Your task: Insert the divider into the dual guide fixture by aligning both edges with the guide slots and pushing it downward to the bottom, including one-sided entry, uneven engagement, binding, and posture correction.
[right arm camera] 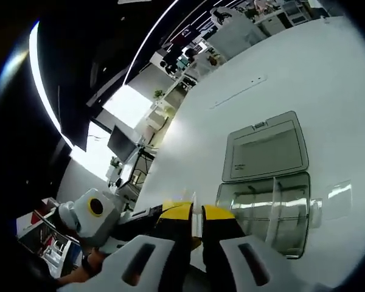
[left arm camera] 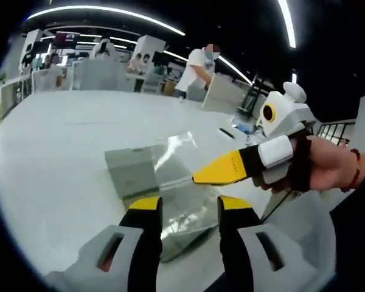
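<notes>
A: White laminate, pale and glossy — the broad white counter [left arm camera: 61, 158] runs far back and throws the ceiling strips back as glare

B: And what stands on it?

A: A clear plastic box with a grey hinged lid [right arm camera: 264, 201]; the lid lies flat open on the counter beside the tray. In the right gripper view thin clear partitions stand upright inside the tray

B: The divider?

A: A thin clear plastic divider sheet [right arm camera: 193, 204] shows edge-on, pinched between the yellow-tipped jaws of the right gripper [right arm camera: 196, 213], which are clenched on it. It sits just beside the tray's near end, above the counter. In the left gripper view that same gripper [left arm camera: 198, 177] reaches in from the right, held by a person's hand [left arm camera: 328, 167], its tip over the box [left arm camera: 170, 194]

B: And the left gripper [left arm camera: 190, 207]?

A: Its two black jaws with yellow tips stand apart, released, nothing between them but the clear tray beyond

B: The room?

A: Dark ceiling with long curved white light strips [left arm camera: 109, 15]. White partitions and desks stand along the far edge, with a screen [left arm camera: 67, 39] at the back. A person in a white shirt [left arm camera: 198, 70] stands behind the counter. The right gripper view shows more desks, a monitor and a plant, small and blurred
</notes>
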